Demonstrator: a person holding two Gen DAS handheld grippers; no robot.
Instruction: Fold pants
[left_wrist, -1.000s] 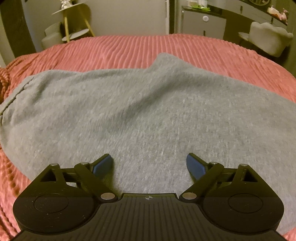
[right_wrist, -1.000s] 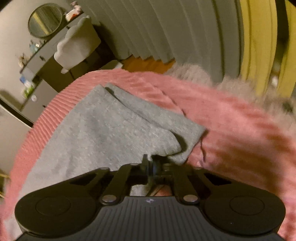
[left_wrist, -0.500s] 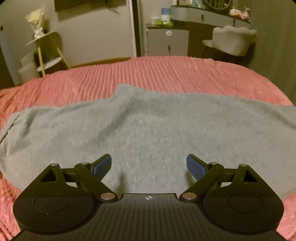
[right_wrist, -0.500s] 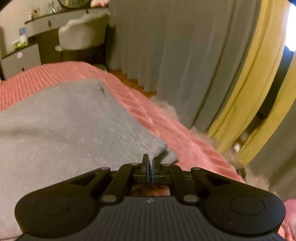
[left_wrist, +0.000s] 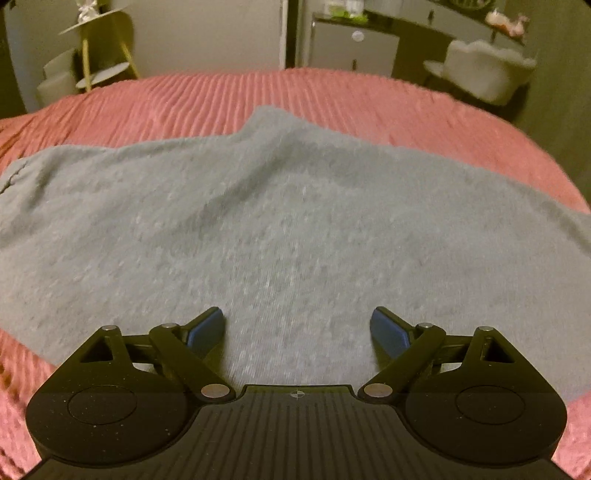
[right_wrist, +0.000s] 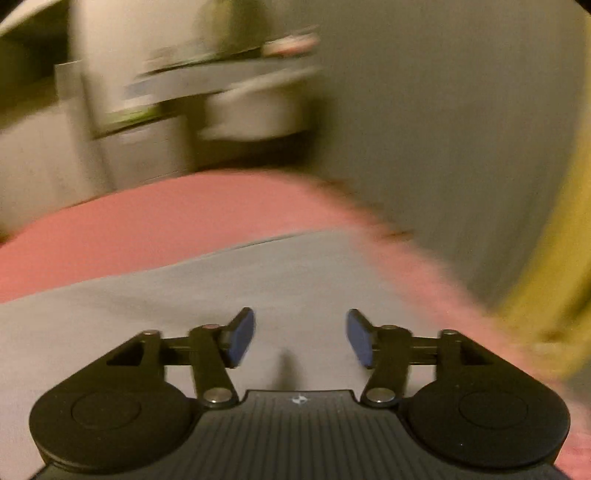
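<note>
Grey pants (left_wrist: 280, 229) lie spread across a pink ribbed bedspread (left_wrist: 258, 96), with a soft crease across the middle. My left gripper (left_wrist: 297, 328) is open and empty, low over the near edge of the pants. In the right wrist view, which is blurred by motion, the grey pants (right_wrist: 207, 302) lie flat below my right gripper (right_wrist: 300, 338), which is open and holds nothing. The pink bedspread (right_wrist: 166, 221) shows beyond the fabric.
A yellow side table (left_wrist: 99, 55) stands past the bed at the far left. A dresser (left_wrist: 354, 40) and a pale chair (left_wrist: 487, 74) stand at the far right. Grey curtains (right_wrist: 443, 129) and a yellow curtain (right_wrist: 554, 277) hang to the right of the bed.
My right gripper was shut on the pants' cuff and has opened and let it go, swinging left. My left gripper stayed open and shifted slightly over the pants.
</note>
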